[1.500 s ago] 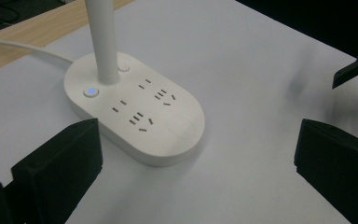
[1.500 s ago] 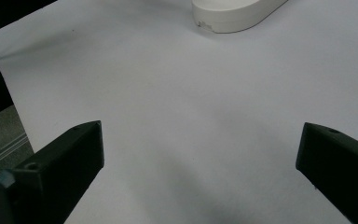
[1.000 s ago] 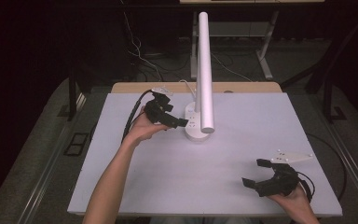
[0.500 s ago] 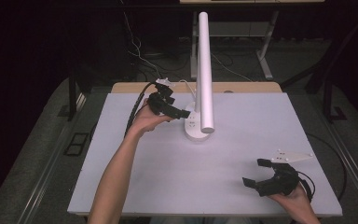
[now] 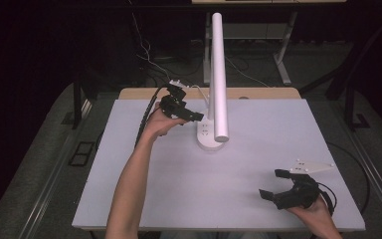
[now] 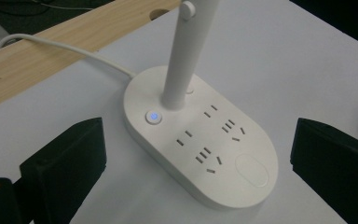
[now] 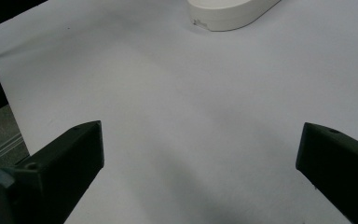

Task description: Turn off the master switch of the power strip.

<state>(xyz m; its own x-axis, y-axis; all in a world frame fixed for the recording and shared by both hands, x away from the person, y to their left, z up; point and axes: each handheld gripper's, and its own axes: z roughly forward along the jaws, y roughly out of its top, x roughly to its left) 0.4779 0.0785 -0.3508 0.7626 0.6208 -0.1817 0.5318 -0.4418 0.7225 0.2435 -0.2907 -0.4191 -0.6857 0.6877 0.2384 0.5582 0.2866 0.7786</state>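
A white desk lamp stands at the back middle of the white table (image 5: 179,189). Its oval base (image 5: 208,139) carries sockets, and a long tube head (image 5: 218,74) hangs above it. In the left gripper view the base (image 6: 242,186) lies between my jaws, a blue-lit button (image 6: 153,117) beside the stem (image 6: 182,60). My left gripper (image 5: 191,118) hovers open just left of the base, touching nothing. My right gripper (image 5: 271,184) is open and holds nothing, low over the table's front right. Its view catches the base's edge (image 7: 228,11) far ahead.
A wooden strip (image 5: 258,93) runs along the table's far edge, and the lamp's white cable (image 6: 51,46) crosses it. Beyond the table are dark floor, cables and table legs. The tube head overhangs the base toward the front.
My left gripper has risen a little and shifted toward the far side, staying beside the lamp base. The right gripper has not moved.
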